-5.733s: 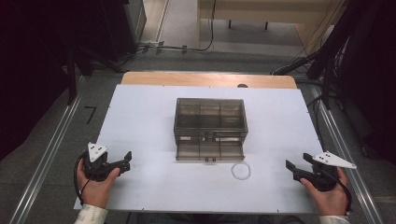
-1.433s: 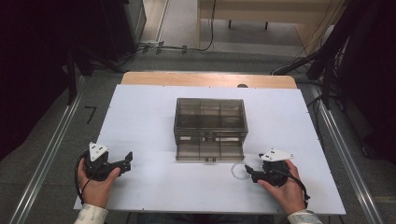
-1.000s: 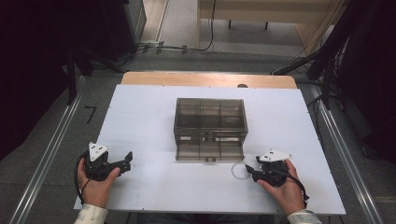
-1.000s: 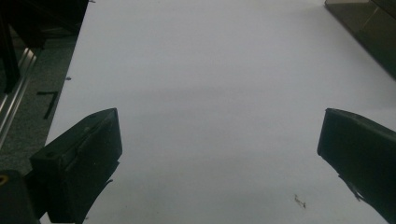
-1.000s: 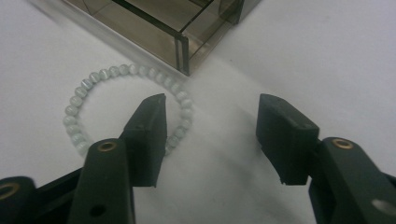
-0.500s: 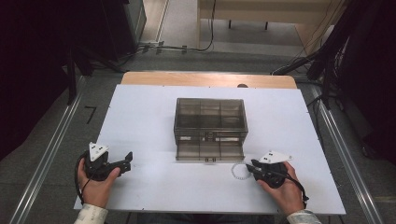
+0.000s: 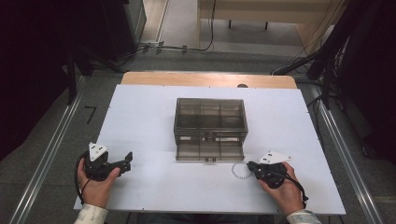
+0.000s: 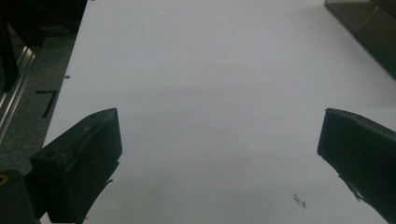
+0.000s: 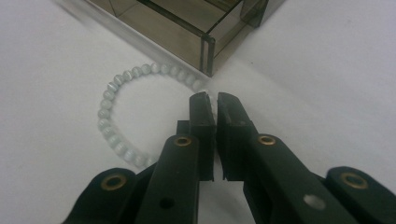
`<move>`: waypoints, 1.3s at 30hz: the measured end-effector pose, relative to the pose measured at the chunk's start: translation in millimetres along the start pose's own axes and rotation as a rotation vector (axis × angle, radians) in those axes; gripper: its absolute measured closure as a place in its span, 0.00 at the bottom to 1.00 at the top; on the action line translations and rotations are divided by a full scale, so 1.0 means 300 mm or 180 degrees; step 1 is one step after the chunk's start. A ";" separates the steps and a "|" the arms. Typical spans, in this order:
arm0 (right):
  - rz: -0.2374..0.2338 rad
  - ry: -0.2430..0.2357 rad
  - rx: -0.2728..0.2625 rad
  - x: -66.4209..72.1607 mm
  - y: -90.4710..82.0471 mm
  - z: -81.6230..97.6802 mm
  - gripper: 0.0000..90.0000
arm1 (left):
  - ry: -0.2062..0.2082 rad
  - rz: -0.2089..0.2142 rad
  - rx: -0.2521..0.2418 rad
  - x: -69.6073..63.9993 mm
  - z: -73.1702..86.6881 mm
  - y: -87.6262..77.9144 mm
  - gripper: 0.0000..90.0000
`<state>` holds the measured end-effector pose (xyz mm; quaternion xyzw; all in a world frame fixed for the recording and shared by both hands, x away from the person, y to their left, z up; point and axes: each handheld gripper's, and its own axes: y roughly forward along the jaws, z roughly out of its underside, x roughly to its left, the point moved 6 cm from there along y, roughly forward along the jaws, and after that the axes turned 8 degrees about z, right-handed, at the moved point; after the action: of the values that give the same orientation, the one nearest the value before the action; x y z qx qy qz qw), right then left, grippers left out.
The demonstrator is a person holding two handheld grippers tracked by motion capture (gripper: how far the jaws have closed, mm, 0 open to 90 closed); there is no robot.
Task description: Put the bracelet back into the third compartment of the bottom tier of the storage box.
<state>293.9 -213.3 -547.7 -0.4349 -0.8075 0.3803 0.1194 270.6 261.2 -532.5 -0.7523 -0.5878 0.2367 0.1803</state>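
Observation:
A pale green bead bracelet lies flat on the white table, just in front of the right corner of a smoky clear drawer box. The box's bottom drawer is pulled out. My right gripper sits at the bracelet's right side. In the right gripper view its jaws are pressed together on the bracelet's bead strand, next to the drawer corner. My left gripper rests near the table's front left, jaws wide apart over bare table.
The box corner shows far off at the upper right of the left gripper view. A wooden strip runs along the table's far edge. Metal rails flank the table, and cables lie on the floor behind.
My right gripper came in from the table's right edge to the bracelet and has closed on its strand. The left gripper has stayed put and open.

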 end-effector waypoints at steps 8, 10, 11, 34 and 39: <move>-0.0011 0.0014 0.0003 -0.001 0.000 0.000 0.94 | -0.0003 0.0001 0.0007 0.001 0.001 -0.001 0.00; -0.0012 0.0016 0.0000 -0.001 -0.001 -0.001 0.94 | -0.0005 -0.0001 0.0004 0.000 0.001 -0.001 0.00; -0.0016 0.0003 -0.0004 -0.002 -0.001 -0.001 0.94 | -0.0002 -0.0002 0.0003 0.000 0.001 -0.002 0.00; -0.0034 0.0099 -0.0126 -0.014 -0.053 -0.018 0.95 | -0.0005 -0.0005 -0.0007 0.005 0.000 -0.005 0.00; -0.0023 0.0085 -0.0153 -0.012 -0.063 -0.022 0.95 | 0.0001 -0.0005 -0.0006 0.003 0.000 -0.005 0.00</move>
<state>288.1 -219.1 -529.0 -0.4398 -0.8162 0.3545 0.1212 269.7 262.6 -531.9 -0.7521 -0.5885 0.2358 0.1798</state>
